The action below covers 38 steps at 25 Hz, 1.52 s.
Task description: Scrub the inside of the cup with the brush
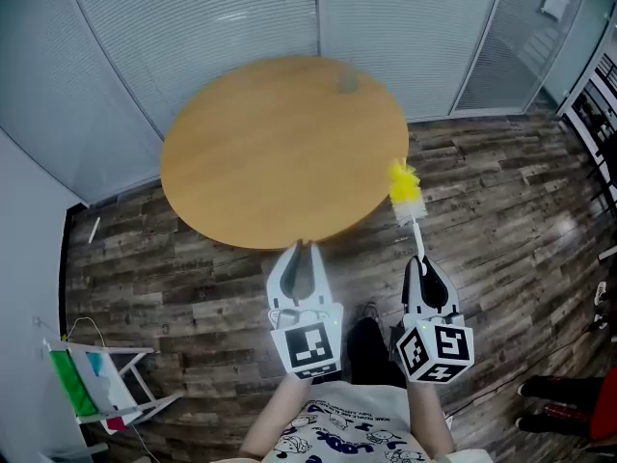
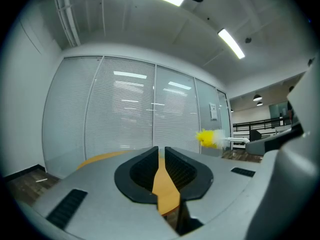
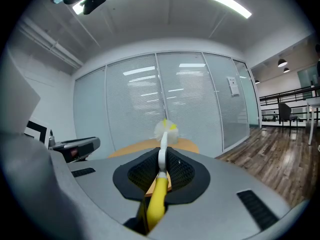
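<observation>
Approach stage; no scrubbing yet.
Right claw pinches brush; left claw pressed together, empty. Next: reach counter, seize grey blur, likely cup.

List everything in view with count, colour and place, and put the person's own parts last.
table: one, round, light wood, centre of the head view
small grey thing: one, on the table's far side, too blurred to name
brush: one, yellow-and-white head, white stem, yellow handle, beside the table's right edge
glass partition: several panes with pale blinds, behind the table
floor: dark wood planks, all round the table
rack: one, white, with green and teal pieces, lower left
left gripper: one, grey, shut and empty, at the table's near edge
right gripper: one, grey, shut on the brush
shirt: one, white with dark print, bottom edge
</observation>
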Motion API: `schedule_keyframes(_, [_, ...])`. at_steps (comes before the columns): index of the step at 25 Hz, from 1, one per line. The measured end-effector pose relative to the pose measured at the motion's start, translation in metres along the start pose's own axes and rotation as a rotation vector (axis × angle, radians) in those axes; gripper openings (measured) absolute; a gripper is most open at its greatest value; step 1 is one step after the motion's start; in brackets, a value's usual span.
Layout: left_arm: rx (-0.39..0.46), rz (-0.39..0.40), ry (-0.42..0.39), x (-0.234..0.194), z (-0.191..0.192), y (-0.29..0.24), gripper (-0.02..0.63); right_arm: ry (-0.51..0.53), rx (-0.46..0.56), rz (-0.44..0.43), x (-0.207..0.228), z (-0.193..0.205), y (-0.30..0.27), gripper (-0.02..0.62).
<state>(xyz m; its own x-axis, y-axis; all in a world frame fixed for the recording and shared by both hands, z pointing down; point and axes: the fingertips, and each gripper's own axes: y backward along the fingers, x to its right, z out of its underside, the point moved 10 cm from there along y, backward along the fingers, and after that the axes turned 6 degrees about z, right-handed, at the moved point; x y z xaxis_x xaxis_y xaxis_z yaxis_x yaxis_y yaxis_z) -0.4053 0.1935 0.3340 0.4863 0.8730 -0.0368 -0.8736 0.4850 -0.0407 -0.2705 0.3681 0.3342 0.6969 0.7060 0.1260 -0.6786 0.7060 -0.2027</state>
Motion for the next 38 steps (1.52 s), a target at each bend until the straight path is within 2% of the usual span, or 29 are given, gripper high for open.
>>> schedule_keyframes(19, [0.006,-0.127,-0.026,0.037,-0.016,-0.147,0.030,0.007,0.006,-0.112,0.080,-0.053,-0.153,0.046])
schedule_keyframes(20, [0.003,-0.126,-0.029,0.039,-0.017,-0.155,0.039,0.006,0.007,-0.116,0.085,-0.056,-0.160,0.046])
schedule_keyframes(23, [-0.005,-0.104,-0.024,0.049,-0.018,-0.177,0.132,0.002,0.005,-0.128,0.100,-0.062,-0.182,0.046])
schedule_keyframes(30, [-0.019,-0.120,-0.029,0.060,-0.017,-0.220,0.133,-0.013,-0.007,-0.152,0.122,-0.069,-0.226,0.046])
schedule_keyframes(38, [-0.047,-0.112,-0.038,0.073,-0.011,-0.245,0.139,-0.030,-0.026,-0.156,0.139,-0.066,-0.246,0.046])
